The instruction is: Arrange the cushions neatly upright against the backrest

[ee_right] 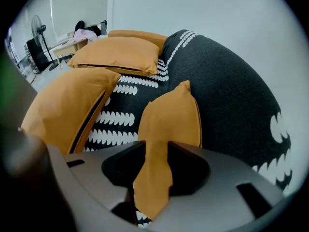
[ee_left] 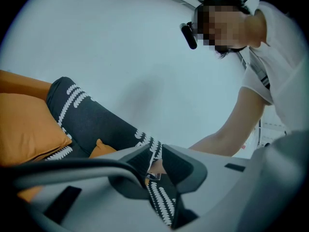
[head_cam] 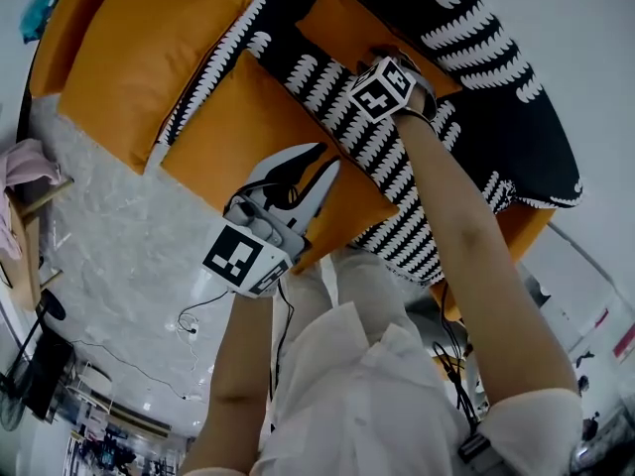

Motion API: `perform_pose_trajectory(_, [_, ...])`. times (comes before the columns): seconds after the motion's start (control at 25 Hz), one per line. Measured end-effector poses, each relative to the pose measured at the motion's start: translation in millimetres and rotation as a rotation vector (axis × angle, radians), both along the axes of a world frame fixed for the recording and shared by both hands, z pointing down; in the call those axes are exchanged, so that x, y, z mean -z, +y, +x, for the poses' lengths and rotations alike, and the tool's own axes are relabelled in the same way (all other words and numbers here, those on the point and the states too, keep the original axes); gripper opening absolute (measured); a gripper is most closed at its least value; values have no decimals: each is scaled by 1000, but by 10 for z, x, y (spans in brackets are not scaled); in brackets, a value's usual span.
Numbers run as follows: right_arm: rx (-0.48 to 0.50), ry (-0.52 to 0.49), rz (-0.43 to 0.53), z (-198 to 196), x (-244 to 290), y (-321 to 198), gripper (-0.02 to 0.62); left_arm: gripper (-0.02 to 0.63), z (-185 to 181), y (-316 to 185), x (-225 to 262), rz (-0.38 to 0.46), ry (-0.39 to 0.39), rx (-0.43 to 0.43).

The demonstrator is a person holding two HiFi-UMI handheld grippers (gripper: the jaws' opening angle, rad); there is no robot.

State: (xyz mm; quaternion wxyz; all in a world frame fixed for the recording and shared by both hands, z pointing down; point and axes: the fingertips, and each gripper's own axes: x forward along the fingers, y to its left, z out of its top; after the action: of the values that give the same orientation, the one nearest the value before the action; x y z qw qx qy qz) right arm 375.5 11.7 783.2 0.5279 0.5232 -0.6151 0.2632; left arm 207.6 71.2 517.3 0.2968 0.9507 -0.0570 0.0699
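Observation:
Three orange cushions lie on a black sofa [head_cam: 496,117] with a white pattern. My left gripper [head_cam: 325,159] is over the near edge of the middle cushion [head_cam: 238,132]. In the left gripper view its jaws [ee_left: 155,151] are shut on that cushion's black-and-white patterned edge [ee_left: 161,197]. My right gripper [head_cam: 397,67] reaches to the small cushion [head_cam: 347,28] against the backrest. In the right gripper view this cushion [ee_right: 171,115] leans upright on the backrest, and its orange corner hangs loosely between the parted jaws [ee_right: 154,151]. A larger cushion [head_cam: 149,53] lies at the far left.
A marble floor [head_cam: 109,256] with cables [head_cam: 189,320] lies before the sofa. A small table with a pink cloth [head_cam: 25,167] stands at the left, with a fan [ee_right: 36,25] beyond it. My right forearm [ee_left: 227,139] crosses the left gripper view.

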Motion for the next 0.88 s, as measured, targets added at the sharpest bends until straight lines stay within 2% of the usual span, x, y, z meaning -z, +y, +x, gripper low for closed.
perform_pose_trajectory(0.08, [-32, -35, 45, -12, 150, -74, 153, 87, -36, -14, 26, 9, 1, 5])
perform_pose_trajectory(0.2, [-112, -142, 116, -121, 431, -116, 194, 88, -144, -19, 68, 11, -1, 18])
perform_pose_trajectory(0.44, [-166, -327, 139, -660, 774, 97, 246, 91, -475, -39, 182, 12, -19, 63])
perform_pose_trajectory(0.64, [-203, -498, 56, -1307, 618, 412, 292, 91, -796, 39, 234, 10, -40, 103])
perform_pose_trajectory(0.88, [-158, -566, -81, -1954, 331, 700, 325, 92, -1033, 117, 173, -5, -39, 141])
